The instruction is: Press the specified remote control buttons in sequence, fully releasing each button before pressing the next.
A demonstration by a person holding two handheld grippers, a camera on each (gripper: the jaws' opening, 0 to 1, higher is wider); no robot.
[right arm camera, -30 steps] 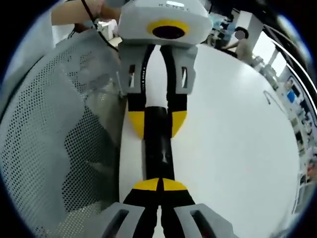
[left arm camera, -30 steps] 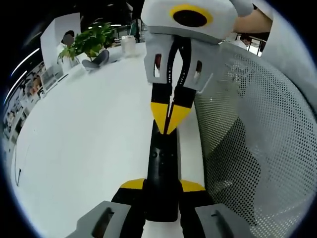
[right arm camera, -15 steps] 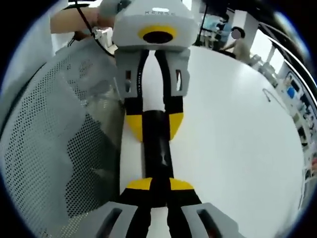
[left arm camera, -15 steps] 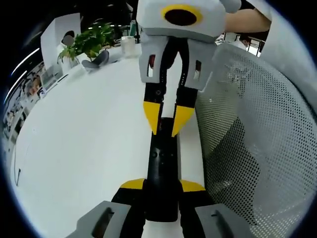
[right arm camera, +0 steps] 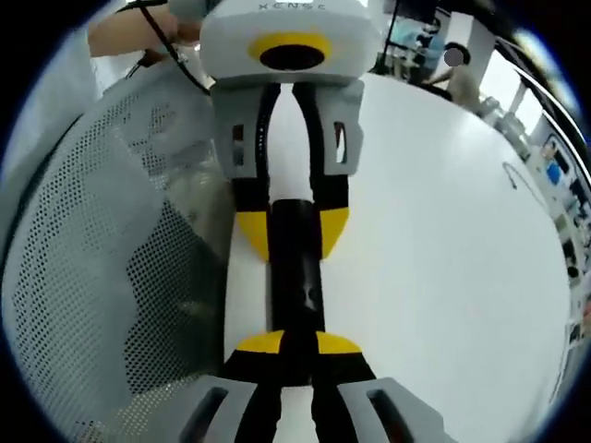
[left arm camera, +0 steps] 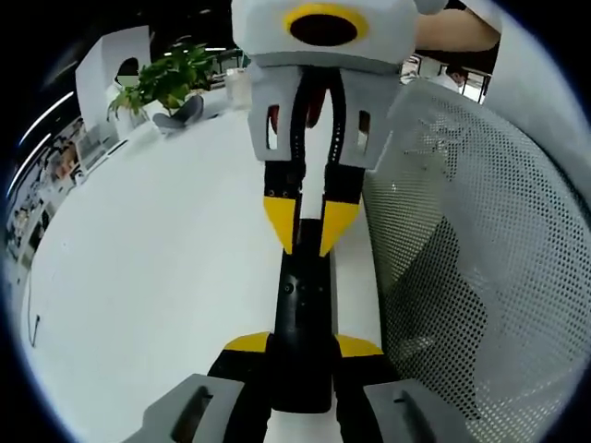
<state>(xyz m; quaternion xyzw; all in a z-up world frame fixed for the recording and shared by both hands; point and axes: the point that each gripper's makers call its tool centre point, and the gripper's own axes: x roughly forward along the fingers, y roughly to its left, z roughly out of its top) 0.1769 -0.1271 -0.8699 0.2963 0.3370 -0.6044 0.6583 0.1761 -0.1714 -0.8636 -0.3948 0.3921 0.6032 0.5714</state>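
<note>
A black remote control [left arm camera: 302,323] lies lengthwise between the two grippers, just above the white table [left arm camera: 157,240]. My left gripper [left arm camera: 303,346] is shut on its near end, one yellow tip on each side. In the right gripper view the left gripper [right arm camera: 294,231] clamps the remote control [right arm camera: 294,277] at the far end. My right gripper [right arm camera: 297,343] stands open, its yellow tips a little apart over the remote's end. From the left gripper view the right gripper [left arm camera: 308,226] comes down from above, its tips parted over the button face.
A grey perforated mesh chair back [left arm camera: 462,258] stands close beside the remote and appears as the mesh [right arm camera: 102,258] on the left. A potted plant [left arm camera: 166,78] and a cup [left arm camera: 238,85] sit at the table's far edge. A bare forearm [right arm camera: 138,28] shows behind the left gripper.
The right gripper's tips, pressed together on the remote a second ago, have parted and pulled back slightly. The left gripper keeps its hold.
</note>
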